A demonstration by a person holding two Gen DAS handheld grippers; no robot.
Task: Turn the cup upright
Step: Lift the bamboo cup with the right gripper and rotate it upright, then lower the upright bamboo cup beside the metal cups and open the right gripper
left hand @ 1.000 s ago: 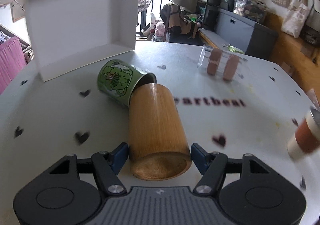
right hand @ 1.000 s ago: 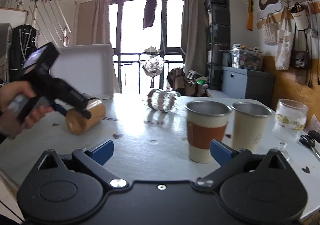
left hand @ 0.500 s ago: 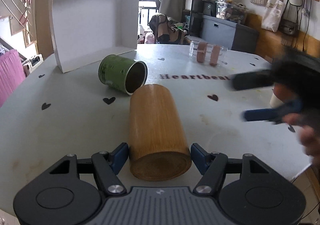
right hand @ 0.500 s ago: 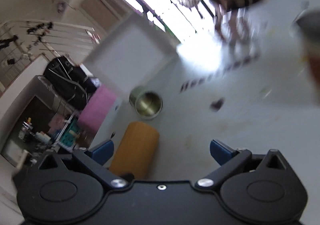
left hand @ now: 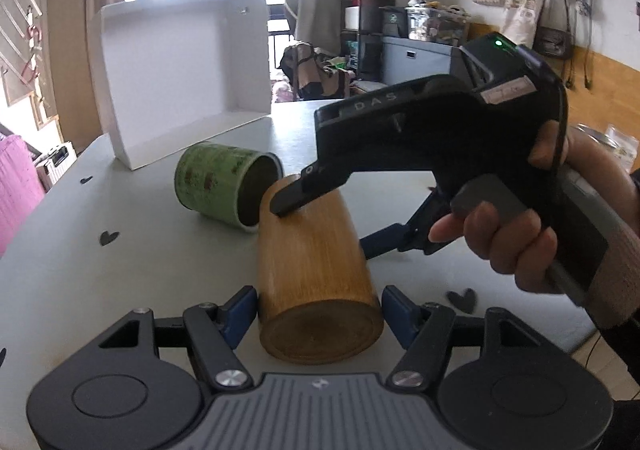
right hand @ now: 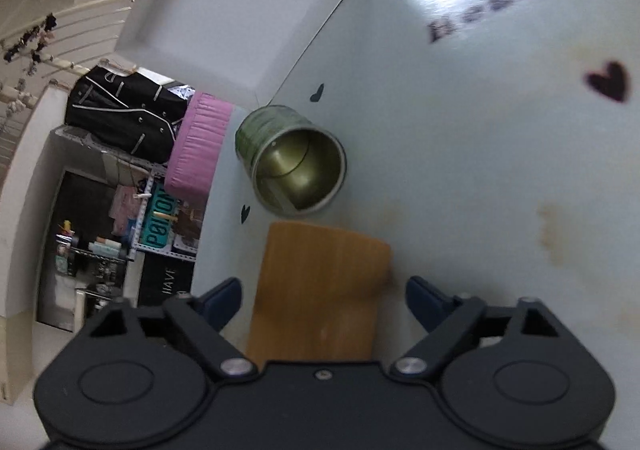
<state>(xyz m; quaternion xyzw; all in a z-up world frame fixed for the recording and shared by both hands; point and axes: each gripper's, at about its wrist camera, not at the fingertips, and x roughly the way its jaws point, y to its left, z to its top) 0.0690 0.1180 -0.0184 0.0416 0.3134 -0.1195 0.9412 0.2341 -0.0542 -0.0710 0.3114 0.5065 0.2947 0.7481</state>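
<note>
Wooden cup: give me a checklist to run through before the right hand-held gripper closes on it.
1. Wooden cup lies on its side on the table: ok, not yet upright.
2. Left hand-held gripper has its fingers at both sides of the cup's base: ok, though whether they press it, cannot tell.
3. Right hand-held gripper is open, with the cup between its fingers: ok.
4. Green tin lies close to the cup's far end; touching or not, cannot tell.
5. Which end of the wooden cup is the mouth: cannot tell.
6. White box stands well behind both: ok.
</note>
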